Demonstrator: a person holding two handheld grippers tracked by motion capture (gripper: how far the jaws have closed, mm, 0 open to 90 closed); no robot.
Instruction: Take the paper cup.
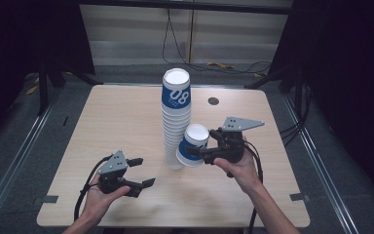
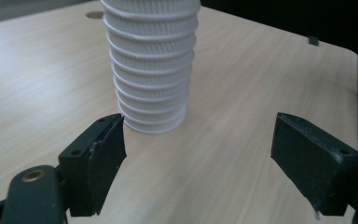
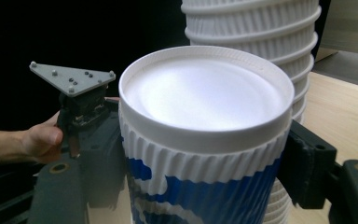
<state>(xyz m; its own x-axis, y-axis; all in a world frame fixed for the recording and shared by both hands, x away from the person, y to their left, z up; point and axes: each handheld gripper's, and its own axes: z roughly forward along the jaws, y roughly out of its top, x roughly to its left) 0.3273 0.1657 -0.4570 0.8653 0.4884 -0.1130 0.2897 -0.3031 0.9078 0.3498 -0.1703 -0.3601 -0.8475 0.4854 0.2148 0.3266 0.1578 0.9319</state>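
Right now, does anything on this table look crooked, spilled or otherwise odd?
Nothing is spilled or damaged. The tall stack of cups leans a little, its top offset from its base. The single cup is tilted beside the stack because the right gripper is clamped on it. The left gripper is open and holds nothing.

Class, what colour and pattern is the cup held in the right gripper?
Blue cup with white markings and ribbed white band; clearest in the right gripper view.
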